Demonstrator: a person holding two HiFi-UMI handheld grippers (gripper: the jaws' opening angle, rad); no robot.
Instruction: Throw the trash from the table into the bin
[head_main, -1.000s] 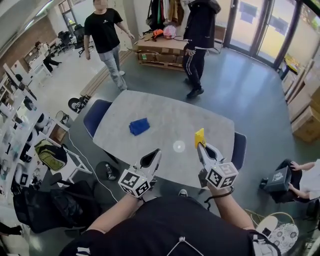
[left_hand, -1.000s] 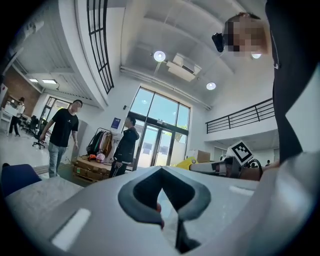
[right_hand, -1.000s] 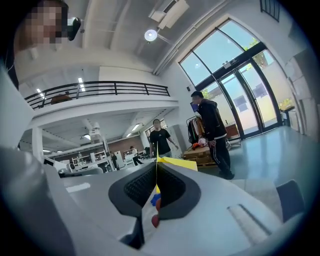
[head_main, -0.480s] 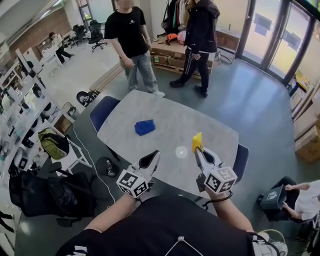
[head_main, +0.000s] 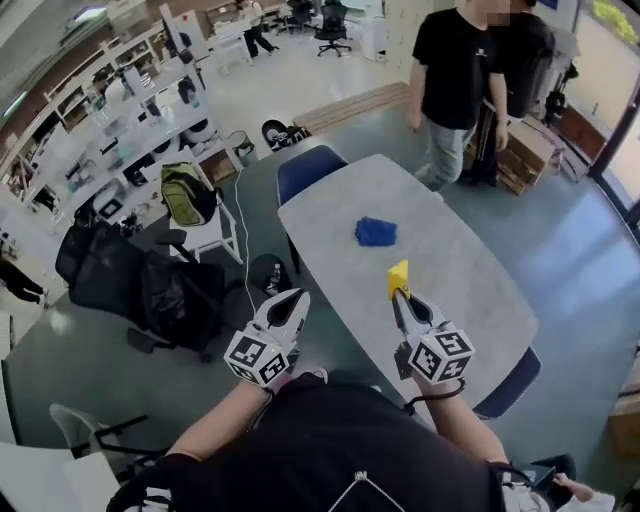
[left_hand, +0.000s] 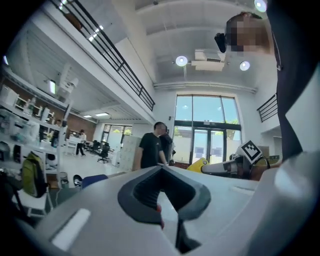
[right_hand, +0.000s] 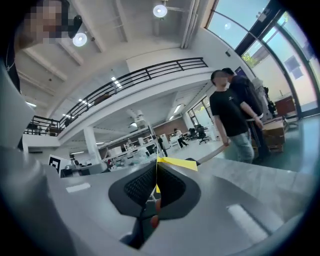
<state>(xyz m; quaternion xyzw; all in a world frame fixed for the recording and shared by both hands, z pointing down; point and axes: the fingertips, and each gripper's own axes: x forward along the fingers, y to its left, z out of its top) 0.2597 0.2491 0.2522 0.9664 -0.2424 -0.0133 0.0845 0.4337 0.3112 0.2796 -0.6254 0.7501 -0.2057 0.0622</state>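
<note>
Carrying: a yellow scrap (head_main: 399, 278), thin like paper, sticks up out of the right gripper (head_main: 400, 296) above the table (head_main: 470, 290), close to the long edge on the person's side.
Right jaws: pressed together on the scrap; the right gripper view shows the pads meeting with only its lower edge pinched between them, most of it standing free.
Left jaws: the left gripper (head_main: 293, 300) hangs off the table, past that same long edge, closed up with nothing between the pads.
Other trash: a crumpled blue piece (head_main: 376, 231) lies on the tabletop toward the far end, well apart from both grippers.
Bin: none can be made out in any view.
Stage (judged): one piece lifted, not yet binned; the blue one not yet picked up.
Surroundings: a blue chair (head_main: 310, 170) at the far corner, two people (head_main: 455, 90) standing beyond the far end, bags and a cable on the floor to the left.
Risk: the grip is shallow, so a quick swing or loosened squeeze could let the light scrap flutter to the floor.
Risk: walking to an unseen bin could mean catching the cable or a chair.
</note>
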